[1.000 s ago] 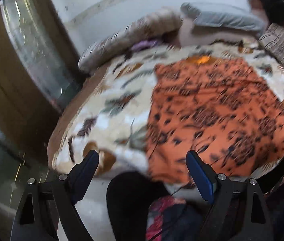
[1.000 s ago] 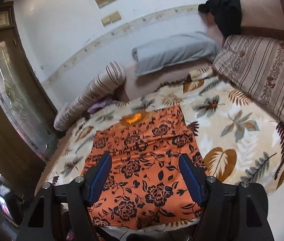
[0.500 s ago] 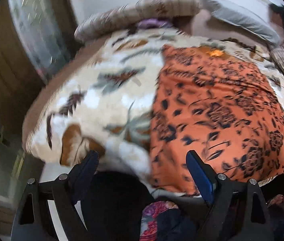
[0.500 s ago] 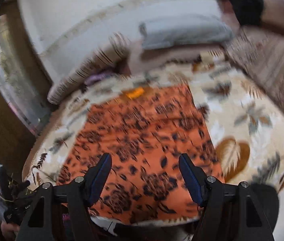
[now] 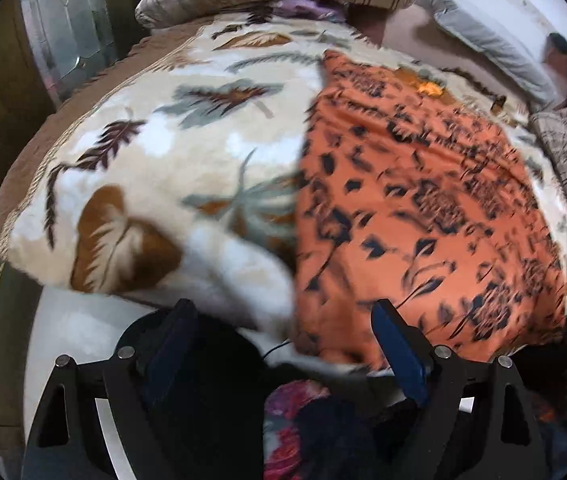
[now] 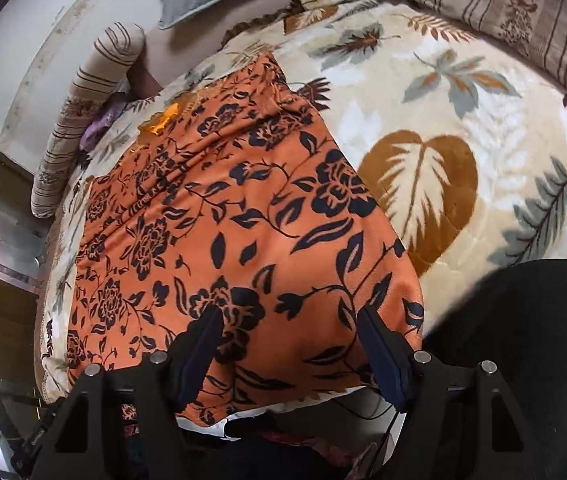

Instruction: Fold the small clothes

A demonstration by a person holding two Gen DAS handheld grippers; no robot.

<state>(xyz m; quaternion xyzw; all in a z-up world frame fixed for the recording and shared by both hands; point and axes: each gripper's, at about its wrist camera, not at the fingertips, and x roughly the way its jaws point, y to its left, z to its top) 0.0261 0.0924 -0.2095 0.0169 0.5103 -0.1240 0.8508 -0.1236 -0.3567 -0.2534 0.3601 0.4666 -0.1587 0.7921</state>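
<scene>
Below, the orange floral cloth [image 6: 243,240] lies flat at the blanket's [image 6: 463,92] near edge; both the left gripper [image 5: 283,340] and right gripper [image 6: 287,336] hang released above its hem, and no writing is readable.

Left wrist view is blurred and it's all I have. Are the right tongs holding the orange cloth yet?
Observer: No. The right tongs stand open over the orange cloth, near its front edge, gripping nothing.
Operator: What lies beside that cloth on the right?
Observer: Bare blanket with a big brown leaf print.
Operator: Anything past it?
Observer: A striped cushion along the far right edge.
</scene>
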